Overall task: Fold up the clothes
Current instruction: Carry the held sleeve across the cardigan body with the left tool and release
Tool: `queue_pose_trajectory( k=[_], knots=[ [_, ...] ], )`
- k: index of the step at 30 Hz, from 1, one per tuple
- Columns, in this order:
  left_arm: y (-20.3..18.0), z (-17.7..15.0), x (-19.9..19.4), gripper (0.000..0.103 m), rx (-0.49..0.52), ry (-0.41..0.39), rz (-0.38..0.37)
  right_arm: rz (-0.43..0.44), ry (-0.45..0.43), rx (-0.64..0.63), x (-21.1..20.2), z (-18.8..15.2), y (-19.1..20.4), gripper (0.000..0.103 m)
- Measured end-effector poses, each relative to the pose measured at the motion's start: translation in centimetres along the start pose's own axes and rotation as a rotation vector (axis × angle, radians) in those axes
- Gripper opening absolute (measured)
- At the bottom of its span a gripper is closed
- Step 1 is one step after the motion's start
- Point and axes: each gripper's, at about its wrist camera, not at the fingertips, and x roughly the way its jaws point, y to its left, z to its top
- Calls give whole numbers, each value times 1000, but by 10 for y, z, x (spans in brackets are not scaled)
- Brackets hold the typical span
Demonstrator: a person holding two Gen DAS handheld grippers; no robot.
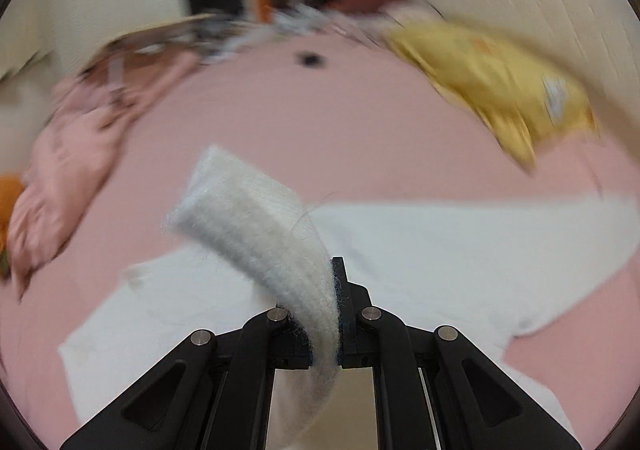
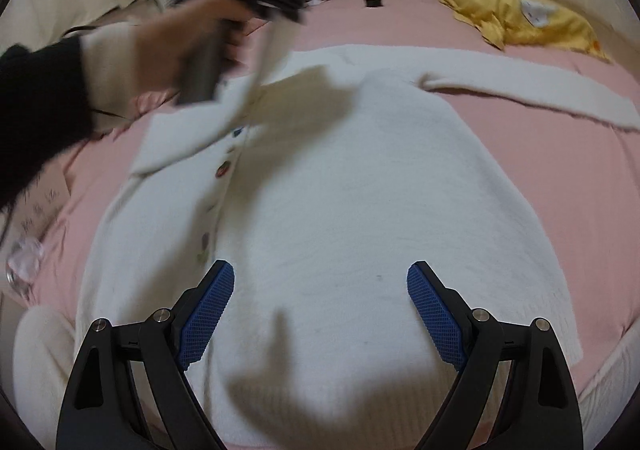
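A white fuzzy cardigan [image 2: 340, 189] lies spread flat on the pink bed sheet [image 2: 580, 177], buttons down its left side. My left gripper [image 1: 324, 302] is shut on the cuff of its left sleeve [image 1: 248, 217] and holds it lifted above the garment. In the right wrist view a hand [image 2: 172, 41] carries that gripper [image 2: 286, 15] at the upper left, with the sleeve [image 2: 256, 77] trailing down from it. The other sleeve [image 2: 520, 85] lies stretched out to the right. My right gripper [image 2: 320, 270] hovers open over the cardigan's lower body with nothing between its blue pads [image 2: 208, 314].
A yellow pillow [image 2: 520, 17] lies at the far right of the bed. A crumpled pink cloth [image 1: 68, 161] is at the left. A small black object [image 2: 374, 3] sits on the sheet beyond the cardigan. Cluttered shelves stand behind the bed. The mattress edge [image 2: 600, 374] runs at lower right.
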Motion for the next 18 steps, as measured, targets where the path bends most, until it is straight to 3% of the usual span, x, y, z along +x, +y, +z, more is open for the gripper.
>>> queue_pose_trajectory(
  k=[3,6,11,12,14,15,18],
  knots=[
    [-54,-24,39,8,134,136,54,25,2,44,-1,4,-9,89],
    [-71,-38,37,9,204,82,102,39,0,70,-2,5,-13,89],
    [-64,-42,30,11,237,97,64,64,19,78,4,6,-11,89],
    [-63,-38,32,16,235,119,51,62,21,68,5,5,-9,89],
    [-52,-30,23,42,139,150,-36,55,20,50,5,4,-7,89],
    [-37,-29,10,59,37,135,-139,52,20,45,5,5,-7,89],
    [19,-37,-36,88,-246,51,-402,41,19,41,6,3,-8,89]
  ],
)
